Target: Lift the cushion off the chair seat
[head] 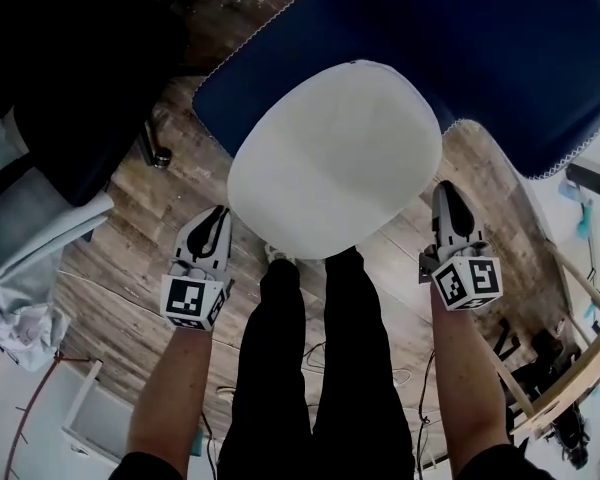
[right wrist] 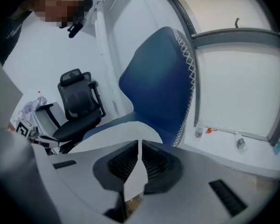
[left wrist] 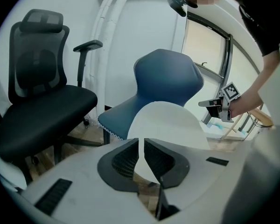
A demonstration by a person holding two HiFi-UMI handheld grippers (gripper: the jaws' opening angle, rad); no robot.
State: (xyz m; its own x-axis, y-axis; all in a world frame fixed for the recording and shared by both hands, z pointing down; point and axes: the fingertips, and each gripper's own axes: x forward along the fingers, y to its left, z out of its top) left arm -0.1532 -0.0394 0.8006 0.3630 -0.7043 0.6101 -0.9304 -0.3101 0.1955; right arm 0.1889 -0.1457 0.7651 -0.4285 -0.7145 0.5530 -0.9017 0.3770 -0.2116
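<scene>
Nearest, the left claw [head: 217,220] is clenched on the left edge of the white cushion [head: 335,158], and the right claw [head: 446,196] grips its right edge. The cushion hangs between them above the wooden floor [head: 170,208], its far rim overlapping the blue chair [head: 500,58] seat. A black office chair [left wrist: 42,106] stands far left.

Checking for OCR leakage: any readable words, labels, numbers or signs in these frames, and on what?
No readable words or numbers in any view.
Marker cubes: black-and-white square patterns, no words.
Bottles on the white ledge: labels too small to read.
</scene>
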